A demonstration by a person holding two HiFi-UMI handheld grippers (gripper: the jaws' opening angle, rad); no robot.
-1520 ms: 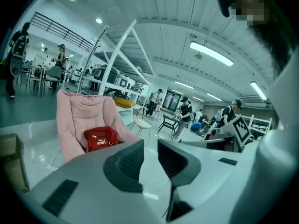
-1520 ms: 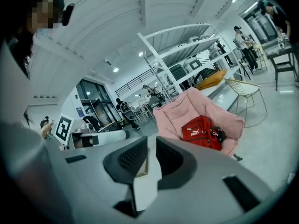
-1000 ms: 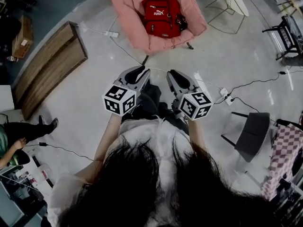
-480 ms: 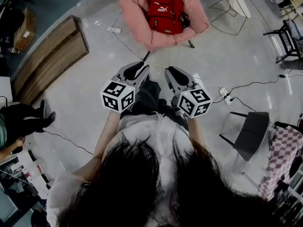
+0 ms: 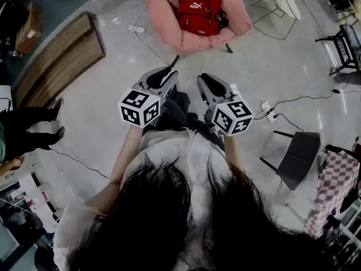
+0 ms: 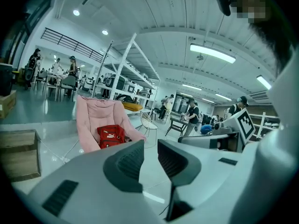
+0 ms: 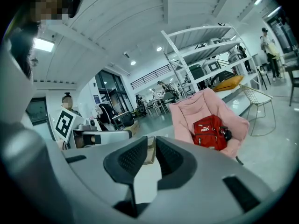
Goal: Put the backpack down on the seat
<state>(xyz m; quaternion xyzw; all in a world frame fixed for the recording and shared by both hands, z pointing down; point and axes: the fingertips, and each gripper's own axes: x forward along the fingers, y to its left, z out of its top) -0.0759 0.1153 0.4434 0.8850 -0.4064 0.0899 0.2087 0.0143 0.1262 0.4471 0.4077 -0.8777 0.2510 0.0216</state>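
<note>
backpack [image 5: 198, 10] lies farther off on padded pink seat [image 5: 162, 17]; left tool [image 6: 150, 148], right tool [image 7: 151, 143] slightly open, empty.

We see the red backpack [image 5: 198, 10] lying on the seat of the pink chair [image 5: 169, 30] at the top of the view. Our left gripper [image 5: 163, 74] and right gripper [image 5: 205, 81] sit side by side close to our body, pointing toward the chair and well apart from it (nothing hangs from either). A cable [image 5: 148, 45] crosses the pale floor [image 5: 254, 66] between; a wooden platform [image 5: 56, 61] lies to the left.
</note>
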